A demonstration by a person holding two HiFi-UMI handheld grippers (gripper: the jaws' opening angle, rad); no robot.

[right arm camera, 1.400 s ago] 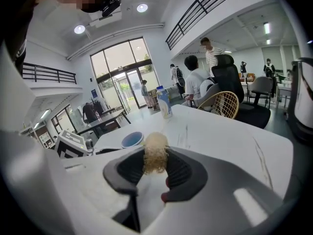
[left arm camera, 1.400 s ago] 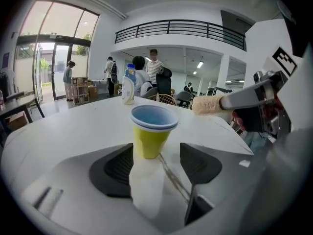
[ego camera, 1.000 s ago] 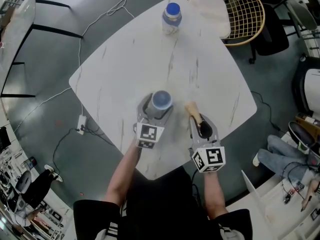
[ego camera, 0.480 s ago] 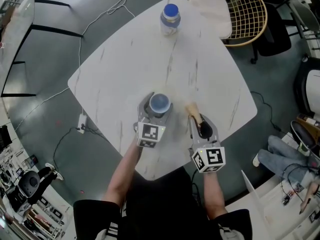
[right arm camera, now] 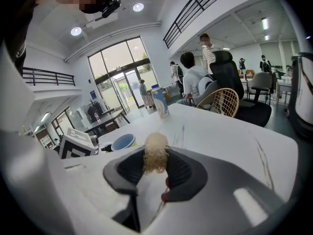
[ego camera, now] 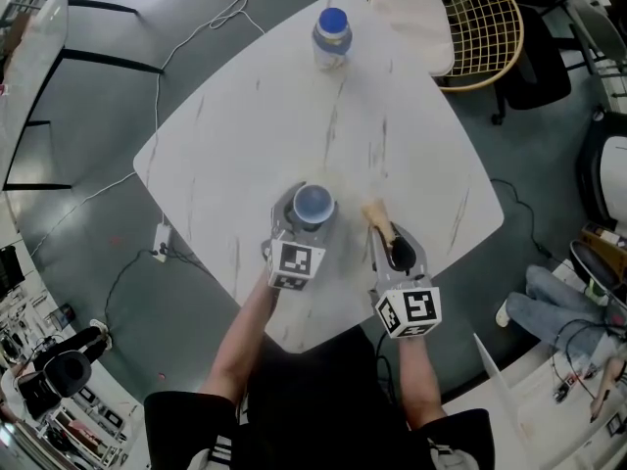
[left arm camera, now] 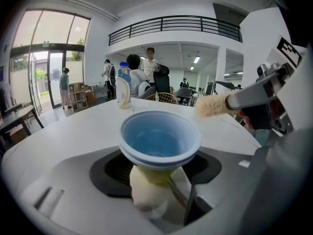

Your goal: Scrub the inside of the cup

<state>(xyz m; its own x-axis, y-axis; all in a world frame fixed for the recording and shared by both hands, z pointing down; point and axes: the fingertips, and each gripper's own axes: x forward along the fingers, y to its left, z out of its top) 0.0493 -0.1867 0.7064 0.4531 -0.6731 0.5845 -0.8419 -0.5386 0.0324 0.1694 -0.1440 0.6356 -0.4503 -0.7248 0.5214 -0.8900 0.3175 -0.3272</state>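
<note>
A blue cup point(ego camera: 313, 202) stands upright on the white table point(ego camera: 235, 116), with a pale yellow lower body in the left gripper view point(left arm camera: 160, 138). My left gripper point(ego camera: 312, 210) straddles it. Its jaws have just been closing, with the cup between them. A thin gap still shows beside the cup's lower body, so the gripper point(left arm camera: 159, 166) is open. My right gripper point(ego camera: 397, 250) is shut on a brush point(ego camera: 376, 214). The brush's tan bristle head point(right arm camera: 155, 153) sticks out past the jaws, just right of the cup and apart from it.
A plastic bottle with a blue cap point(ego camera: 332, 33) stands at the table's far edge. A wire chair point(ego camera: 480, 27) sits beyond the far right corner. Cables and a power strip point(ego camera: 159, 243) lie on the floor to the left. People stand in the background.
The left jaws have drawn in closer around the cup. The cup, the brush and the right gripper stay where they were.
</note>
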